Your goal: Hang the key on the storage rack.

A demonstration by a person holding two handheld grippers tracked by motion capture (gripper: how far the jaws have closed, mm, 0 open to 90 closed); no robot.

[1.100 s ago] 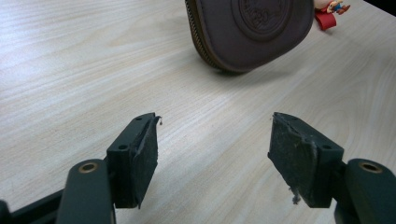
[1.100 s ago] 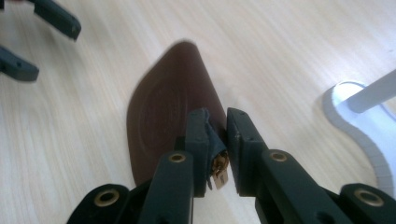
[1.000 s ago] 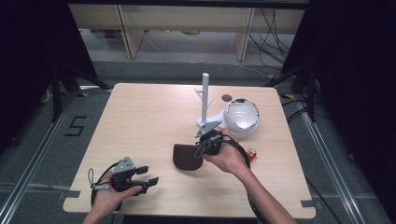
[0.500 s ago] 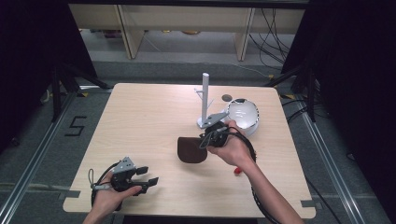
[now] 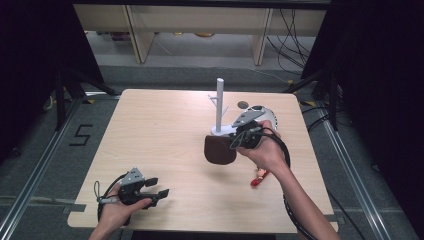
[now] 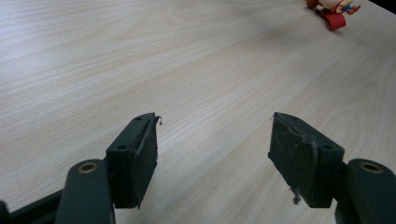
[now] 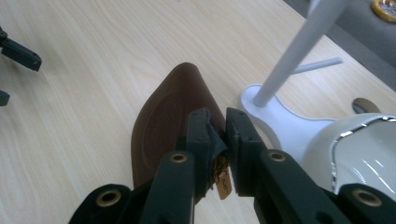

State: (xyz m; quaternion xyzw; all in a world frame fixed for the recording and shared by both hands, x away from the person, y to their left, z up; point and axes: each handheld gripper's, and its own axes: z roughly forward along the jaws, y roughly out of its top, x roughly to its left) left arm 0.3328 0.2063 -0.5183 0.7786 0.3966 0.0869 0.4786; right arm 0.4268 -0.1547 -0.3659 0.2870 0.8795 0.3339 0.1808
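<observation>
Here, a brown leather pouch (image 7: 166, 121) was gripped by the right tongs (image 7: 219, 135), whose jaws were clenched on its upper edge, where a small tan tag hung between the pads. In the high view the pouch (image 5: 219, 150) was seen right of the worktop's middle, just in front of a white stand (image 5: 219, 107) with an upright post and short side pegs; whether its lower edge touched the wood could not be told. The right tongs (image 5: 240, 140) were held from the right by a hand (image 5: 265, 150), with a black cable looped below the wrist. Just beyond that hand, a white rounded helmet-like object (image 5: 267, 116) with a chrome-edged rim was placed beside the stand's base, and a small dark disc (image 5: 243, 104) lay on the wood behind it. A small red toy figure (image 5: 260, 176) lay near the right forearm, and was also seen far off in the left gripper view (image 6: 332, 10). Well apart, at the near left corner of the worktop (image 5: 150, 135), the left tongs (image 5: 152, 189) were held low over the surface; their jaws (image 6: 212, 149) were released, standing wide with nothing but bare wood between them.
</observation>
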